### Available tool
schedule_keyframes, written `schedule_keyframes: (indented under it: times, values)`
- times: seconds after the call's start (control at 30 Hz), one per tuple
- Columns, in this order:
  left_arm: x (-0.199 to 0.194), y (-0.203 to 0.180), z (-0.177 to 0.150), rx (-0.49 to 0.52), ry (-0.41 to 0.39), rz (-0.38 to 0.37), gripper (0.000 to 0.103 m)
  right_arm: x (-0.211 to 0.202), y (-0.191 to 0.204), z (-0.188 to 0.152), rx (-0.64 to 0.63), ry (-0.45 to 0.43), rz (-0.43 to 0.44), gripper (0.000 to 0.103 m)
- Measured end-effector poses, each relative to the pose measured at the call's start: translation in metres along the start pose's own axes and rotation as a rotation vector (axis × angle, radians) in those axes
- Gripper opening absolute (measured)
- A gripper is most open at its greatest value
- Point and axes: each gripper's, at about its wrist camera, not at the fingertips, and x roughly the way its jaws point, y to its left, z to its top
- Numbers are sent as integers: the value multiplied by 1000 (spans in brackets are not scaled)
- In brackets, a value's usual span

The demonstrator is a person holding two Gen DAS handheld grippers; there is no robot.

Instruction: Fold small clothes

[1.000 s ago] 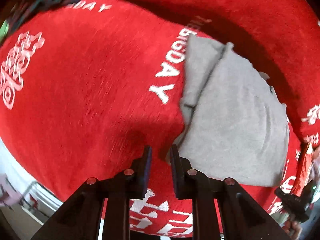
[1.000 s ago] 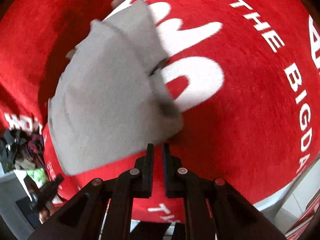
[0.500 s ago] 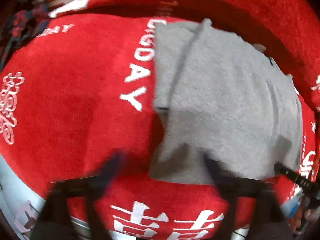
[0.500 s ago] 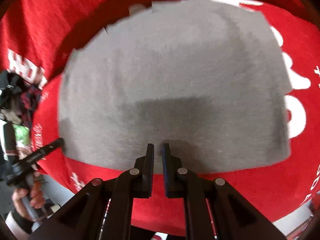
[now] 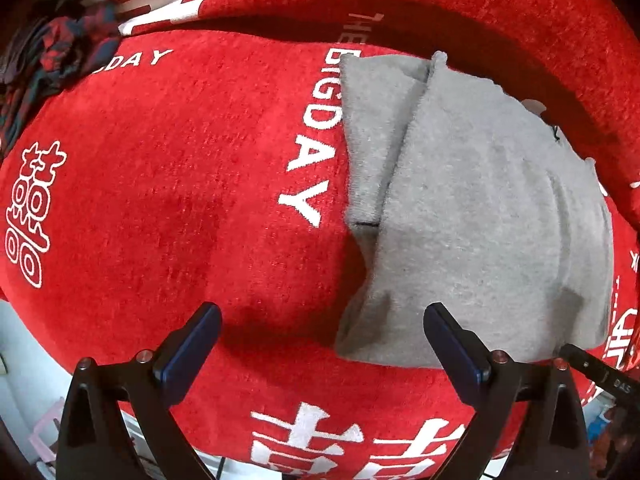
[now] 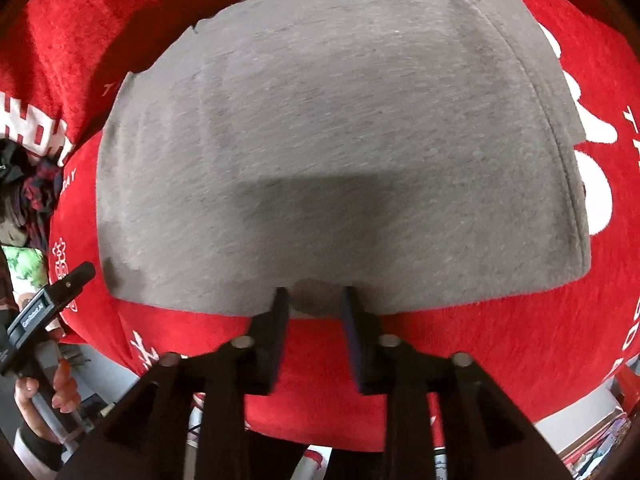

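Note:
A folded grey garment (image 5: 480, 220) lies flat on the red cloth (image 5: 180, 200) with white lettering. My left gripper (image 5: 322, 332) points straight down with its jaws wide apart; the garment's near left corner lies between them, close to the right finger (image 5: 452, 344), and nothing is gripped. In the right wrist view the grey garment (image 6: 340, 140) fills most of the picture. My right gripper (image 6: 316, 304) stands at its near edge with its jaws opening. A small bump of grey fabric sits between them, and the pads stand off it.
A heap of dark plaid clothes (image 5: 52, 52) lies at the far left of the red cloth, and the same plaid heap (image 6: 32, 184) shows in the right wrist view. A hand (image 6: 40, 392) holds the left gripper's body (image 6: 48, 304). The cloth's near edge drops to the floor below.
The left jaws went from nearly shut to wide open at the garment's corner. The right gripper swung over the grey garment, which now lies flat, and its shut jaws have begun to part.

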Motion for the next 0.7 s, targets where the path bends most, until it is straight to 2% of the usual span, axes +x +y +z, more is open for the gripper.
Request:
schedule_keyframes:
  times: [0.3, 0.5, 0.7]
  values:
    - [4, 7, -2, 22, 19, 17, 101, 0, 31, -2, -12, 9, 56, 40]
    - [5, 6, 2, 75, -9, 119, 101, 4, 49, -2, -8, 12, 99, 41]
    - [8, 12, 6, 84, 14, 80, 101, 7, 64, -6, 0, 12, 137, 41]
